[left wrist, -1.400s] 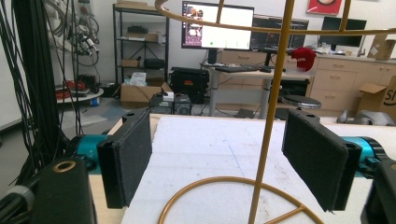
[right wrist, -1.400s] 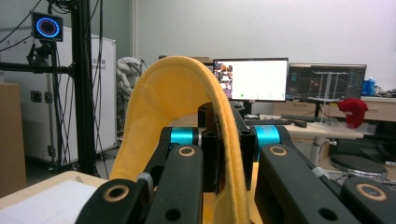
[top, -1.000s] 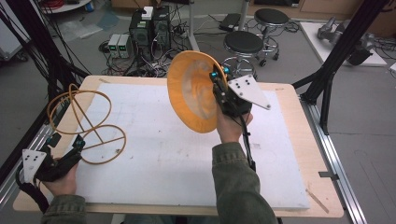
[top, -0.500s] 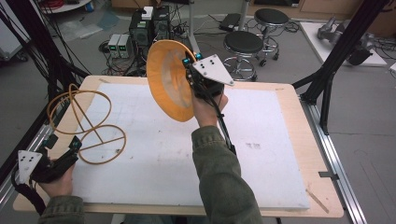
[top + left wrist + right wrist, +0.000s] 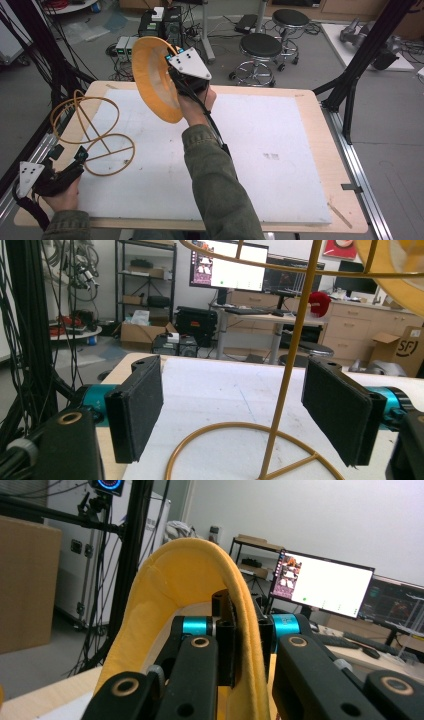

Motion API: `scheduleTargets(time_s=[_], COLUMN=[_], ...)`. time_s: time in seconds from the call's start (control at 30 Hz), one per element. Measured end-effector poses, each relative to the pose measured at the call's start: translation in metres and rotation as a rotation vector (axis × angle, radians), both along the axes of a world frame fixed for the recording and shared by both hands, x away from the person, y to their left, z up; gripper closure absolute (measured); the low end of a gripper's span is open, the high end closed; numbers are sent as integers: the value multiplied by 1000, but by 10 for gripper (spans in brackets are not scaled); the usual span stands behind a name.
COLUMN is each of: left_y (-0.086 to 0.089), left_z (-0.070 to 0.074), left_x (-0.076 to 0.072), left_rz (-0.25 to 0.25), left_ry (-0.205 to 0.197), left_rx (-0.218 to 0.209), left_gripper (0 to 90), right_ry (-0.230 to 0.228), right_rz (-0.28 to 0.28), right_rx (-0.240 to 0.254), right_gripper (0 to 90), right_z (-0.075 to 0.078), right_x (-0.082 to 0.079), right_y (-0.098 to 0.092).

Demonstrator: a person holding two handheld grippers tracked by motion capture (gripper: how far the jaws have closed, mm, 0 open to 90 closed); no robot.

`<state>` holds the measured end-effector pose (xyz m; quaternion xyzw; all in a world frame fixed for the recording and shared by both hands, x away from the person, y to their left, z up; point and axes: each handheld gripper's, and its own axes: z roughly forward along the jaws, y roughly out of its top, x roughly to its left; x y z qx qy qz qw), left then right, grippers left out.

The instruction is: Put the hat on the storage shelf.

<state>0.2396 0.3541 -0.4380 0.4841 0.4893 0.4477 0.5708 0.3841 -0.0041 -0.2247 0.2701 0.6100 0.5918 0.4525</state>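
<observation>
The right gripper, clamped on the brim of the round yellow fabric hat, had carried it leftward (and slightly higher) toward the gold wire stand. The left gripper stayed put, jaws apart around the stand's upright rod.

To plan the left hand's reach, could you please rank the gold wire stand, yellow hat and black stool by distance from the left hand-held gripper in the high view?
1. Gold wire stand: right beside the left hand-held gripper.
2. Yellow hat: raised over the table's far side.
3. Black stool: beyond the table.
</observation>
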Motion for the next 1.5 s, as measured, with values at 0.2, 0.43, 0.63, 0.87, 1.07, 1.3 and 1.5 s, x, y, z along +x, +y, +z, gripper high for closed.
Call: scheduleTargets(time_s=[0.2, 0.43, 0.63, 0.87, 1.07, 1.3, 1.5], left_y=[1, 0, 2, 6, 7, 7, 8], left_z=[-1, 0, -1, -1, -1, -1, -1], left_x=[0, 0, -2, -4, -5, -6, -6], left_rz=[-6, 0, 2, 15, 10, 11, 15], left_ry=[3, -7, 0, -2, -3, -4, -5], left_rx=[-19, -32, -54, -68, -68, -68, -68], left_gripper=[252, 258, 260, 261, 262, 262, 262], right_ry=[-12, 21, 9, 6, 23, -4, -3], right_rz=[35, 141, 183, 239, 318, 368, 439], right_rx=[8, 55, 33, 38, 66, -26, -56], right_gripper=[855, 854, 854, 854, 854, 853, 852], right_z=[6, 2, 1, 6, 6, 1, -5], right_x=[4, 5, 3, -5, -15, -33, -49], right_y=[21, 45, 69, 95, 116, 144, 161])
